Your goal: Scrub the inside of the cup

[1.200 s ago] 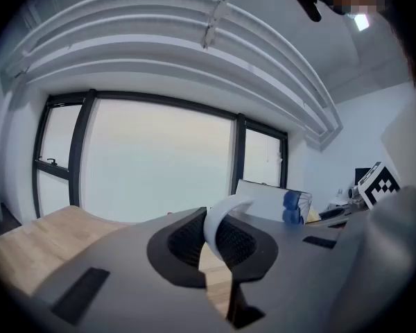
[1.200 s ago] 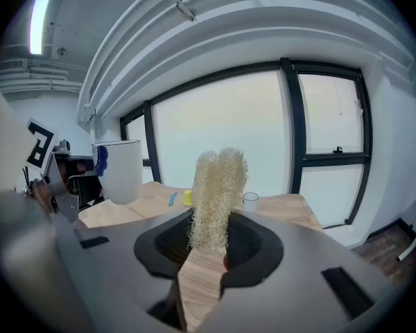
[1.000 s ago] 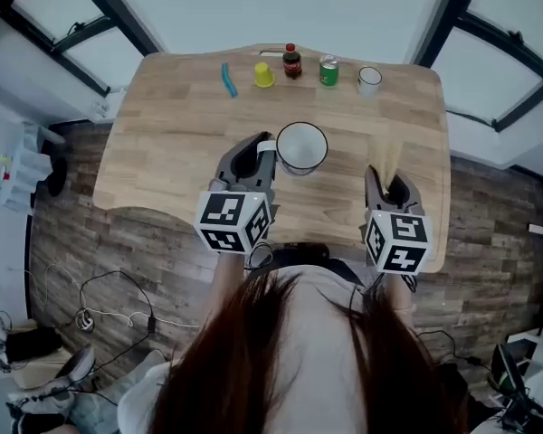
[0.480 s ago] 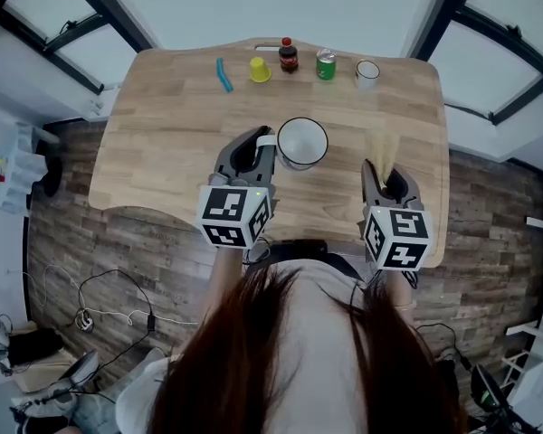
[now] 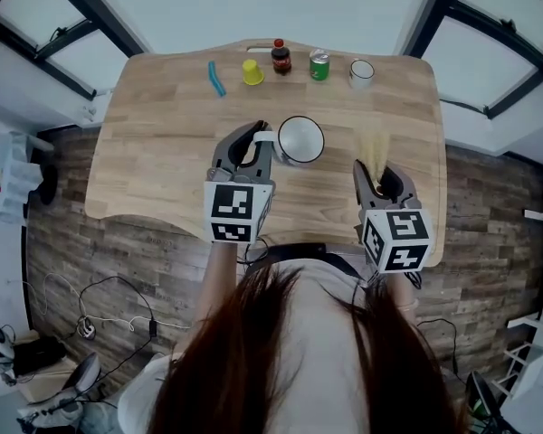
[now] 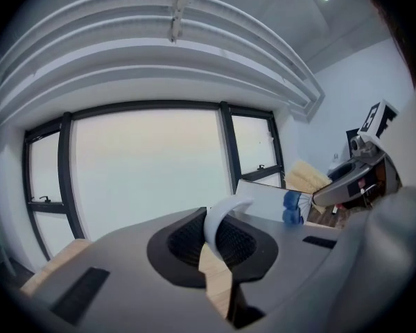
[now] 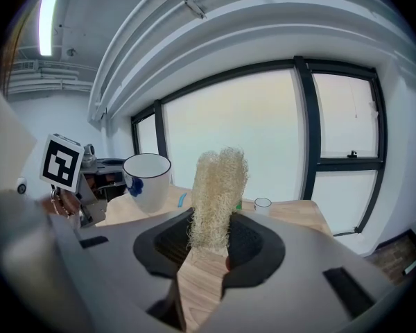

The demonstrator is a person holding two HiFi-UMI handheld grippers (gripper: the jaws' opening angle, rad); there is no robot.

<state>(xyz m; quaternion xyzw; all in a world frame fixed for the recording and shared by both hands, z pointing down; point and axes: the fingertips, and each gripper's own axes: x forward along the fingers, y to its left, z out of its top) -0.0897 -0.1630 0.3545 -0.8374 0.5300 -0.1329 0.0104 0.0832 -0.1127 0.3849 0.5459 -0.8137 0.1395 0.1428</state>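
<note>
Lab or test room rigged for recording, not a home. Bare wooden table sits against big dark-framed windows; pale wall, strip light on a ribbed ceiling. Wood-plank floor with loose cables at near left. Small props stand in a row along the table's far edge: yellow cup, bottle, green can. Left gripper and right gripper carry square-marker cubes.

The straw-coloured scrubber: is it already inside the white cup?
No: the right gripper view shows the scrubber clamped between the jaws, well apart from the cup.
</note>
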